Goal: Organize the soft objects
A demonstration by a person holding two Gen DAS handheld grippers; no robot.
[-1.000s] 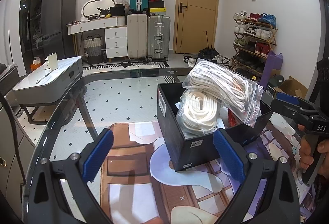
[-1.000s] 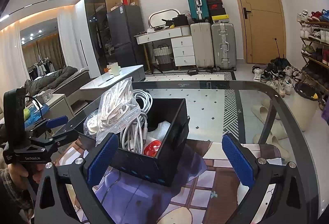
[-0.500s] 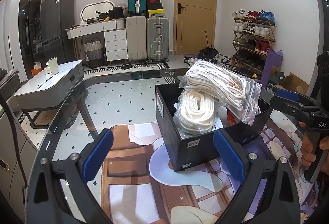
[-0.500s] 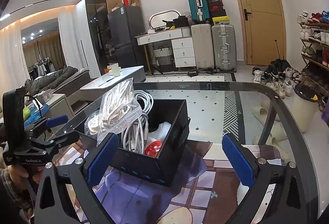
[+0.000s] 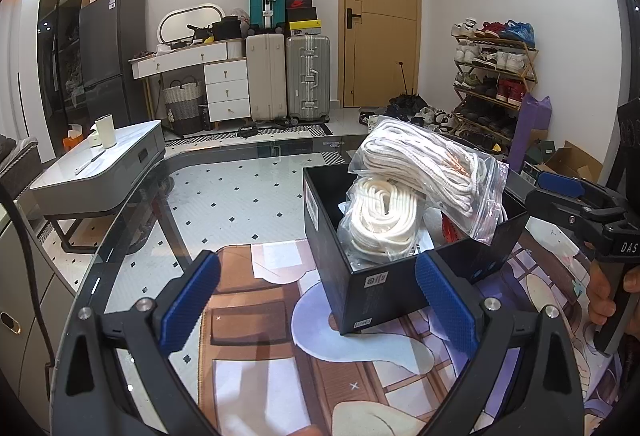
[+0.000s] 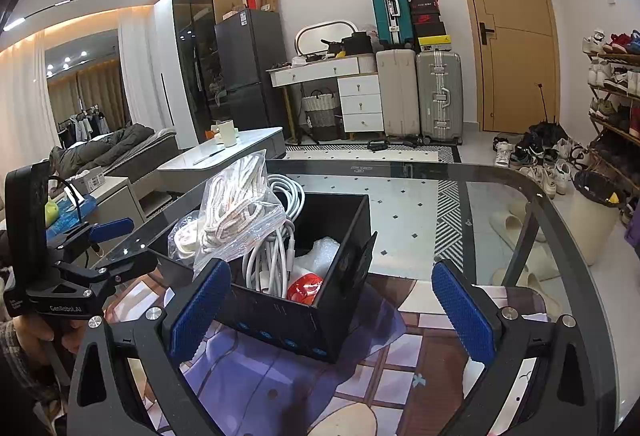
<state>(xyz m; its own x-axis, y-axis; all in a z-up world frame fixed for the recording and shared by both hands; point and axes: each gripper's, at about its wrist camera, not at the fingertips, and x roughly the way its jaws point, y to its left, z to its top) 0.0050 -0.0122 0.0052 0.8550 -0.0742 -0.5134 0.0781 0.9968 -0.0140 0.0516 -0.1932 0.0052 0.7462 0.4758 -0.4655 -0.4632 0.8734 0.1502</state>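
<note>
A black open box (image 5: 360, 284) stands on the printed mat on a glass table; it also shows in the right wrist view (image 6: 296, 320). A clear bag of white rope (image 5: 432, 172) leans over its rim, seen also in the right wrist view (image 6: 236, 220). A second bag of coiled white rope (image 5: 380, 224) lies inside. White cables (image 6: 276, 256) and a red object (image 6: 305, 286) are in the box too. My left gripper (image 5: 316, 304) is open and empty, in front of the box. My right gripper (image 6: 332, 312) is open and empty, beside the box.
The printed mat (image 5: 256, 348) covers the near part of the glass table (image 6: 500, 212). A grey coffee table (image 5: 100, 176) stands to the left beyond it. Suitcases (image 5: 288, 76), a white dresser and a shoe rack (image 5: 492, 76) line the far walls.
The left wrist view has drifted slightly, with the box a touch lower and further left in it. Both grippers stay open. The bags have not moved.
</note>
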